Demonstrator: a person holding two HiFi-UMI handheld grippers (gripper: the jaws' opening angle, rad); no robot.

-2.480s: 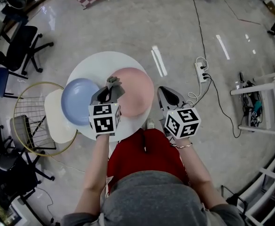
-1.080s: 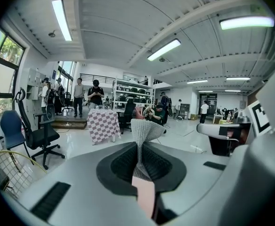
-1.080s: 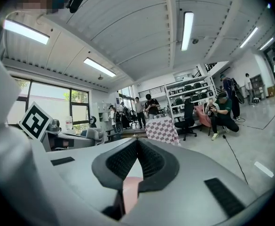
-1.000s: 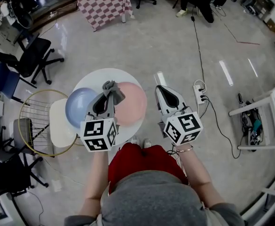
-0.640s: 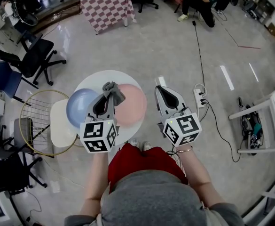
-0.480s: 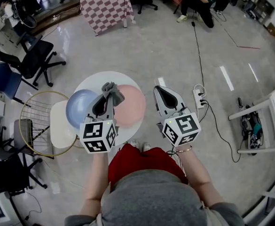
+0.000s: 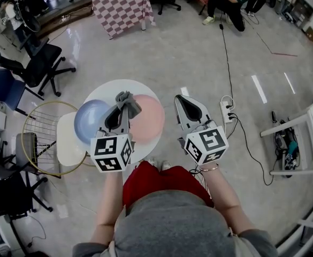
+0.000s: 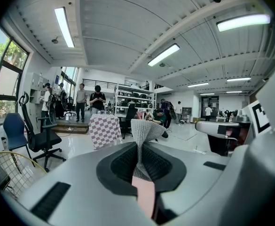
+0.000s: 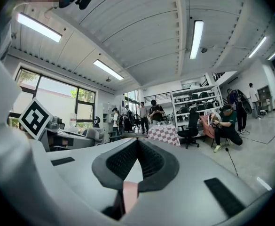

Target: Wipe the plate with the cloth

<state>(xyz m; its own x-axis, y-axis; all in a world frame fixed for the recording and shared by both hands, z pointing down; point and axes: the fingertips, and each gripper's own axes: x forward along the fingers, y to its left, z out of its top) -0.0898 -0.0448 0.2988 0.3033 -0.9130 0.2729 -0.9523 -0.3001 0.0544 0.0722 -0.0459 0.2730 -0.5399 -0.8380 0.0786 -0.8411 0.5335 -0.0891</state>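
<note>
Jaws: left gripper point(image 7: 121, 111) clamped on grey cloth point(image 7: 127, 99), which looks soft, limp and light, pinched mid-fold. Right gripper point(image 7: 181, 101) closed, empty. Pink plate point(image 7: 151, 119) at counter's point(image 7: 111, 87) right side: rigid, probably slick and breakable; steady at rim.

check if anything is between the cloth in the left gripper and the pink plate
Nothing visible does. The cloth, pinched in the left gripper, shows in the head view over the left edge of the pink plate, whose surface is bare.
</note>
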